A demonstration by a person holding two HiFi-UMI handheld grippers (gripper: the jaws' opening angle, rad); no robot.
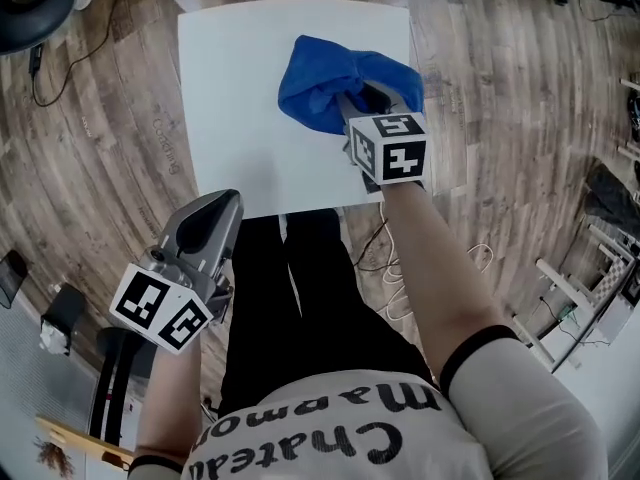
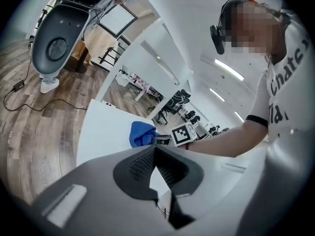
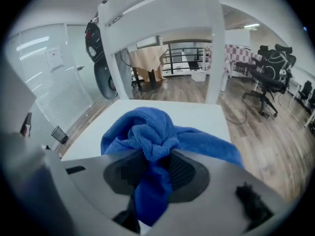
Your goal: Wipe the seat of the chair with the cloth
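Grey-brown wood-plank flooring (image 1: 90, 118) runs all around, with cables trailing over it. On it stands the white chair, whose square white seat (image 1: 240, 98) fills the upper middle of the head view.

Next in size is the crumpled blue terry cloth (image 1: 320, 83). We see it bunched on the right half of the seat, towards the far edge and reaching the right edge. Part of it lies on the white surface. The right gripper view shows the white chair back (image 3: 162, 14) rising just beyond it.

Our right claw (image 1: 365, 108) pinches a fold of this cloth between its pads, and blue fabric spills out in front of them. Our left claw (image 1: 212, 218) hangs off the seat, beyond its near left corner, above the floor. Its pads are pressed together at the tips, with nothing between them.

We judge that the pick-up is done and the cloth is on the seat, so wiping can go ahead. The seat shows no streak, stain or damp mark, so we cannot tell how much has been wiped. The left half and the near edge lie bare, well apart from the cloth. By our reading, passes over those parts are what is left.
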